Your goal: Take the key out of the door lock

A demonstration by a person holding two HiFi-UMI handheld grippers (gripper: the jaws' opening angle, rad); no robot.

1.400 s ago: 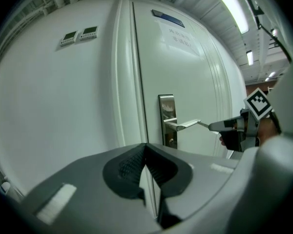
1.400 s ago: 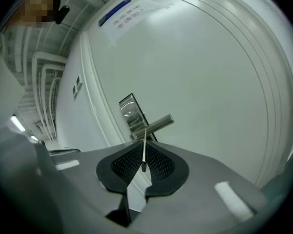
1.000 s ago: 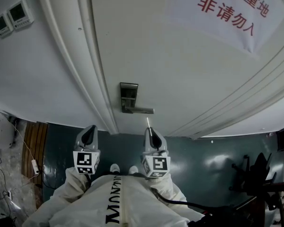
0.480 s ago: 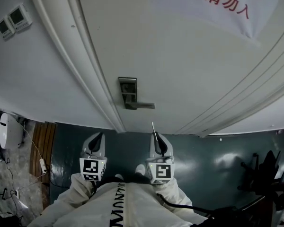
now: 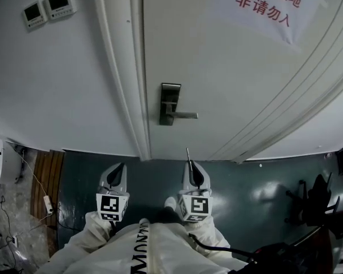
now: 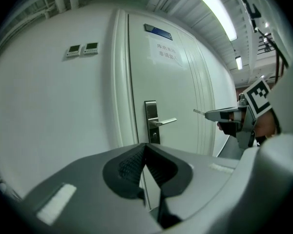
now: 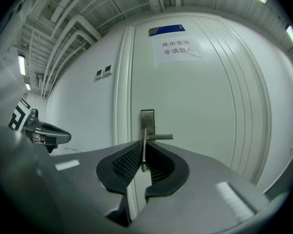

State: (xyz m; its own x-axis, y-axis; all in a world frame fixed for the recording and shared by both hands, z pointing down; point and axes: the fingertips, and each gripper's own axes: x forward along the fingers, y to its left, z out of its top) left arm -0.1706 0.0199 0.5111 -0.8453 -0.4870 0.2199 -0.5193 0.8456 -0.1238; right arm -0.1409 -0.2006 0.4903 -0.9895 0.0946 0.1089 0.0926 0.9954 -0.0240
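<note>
The silver lock plate (image 5: 170, 103) with its lever handle (image 5: 184, 115) sits on the white door (image 5: 228, 79); I see no key in it. My right gripper (image 5: 190, 165) is shut on the key (image 5: 187, 154), a thin metal blade that sticks out past the fingertips toward the door. In the right gripper view the key (image 7: 143, 150) stands upright between the pads, with the lock plate (image 7: 147, 120) straight ahead and apart from it. To the left, level with the right one, my left gripper (image 5: 119, 170) is shut and holds nothing. The left gripper view shows the lock plate (image 6: 151, 121) and the key (image 6: 199, 112).
A paper notice (image 5: 263, 7) with red characters hangs high on the door. Two wall controllers (image 5: 48, 5) sit left of the door frame (image 5: 134, 96). On the dark floor are a white appliance (image 5: 3, 160) with a cable at the left and a dark chair (image 5: 317, 204) at the right.
Both grippers have drawn back from the door together, the key still in the right one. The head view has swung, so the lock now sits higher and further right.
</note>
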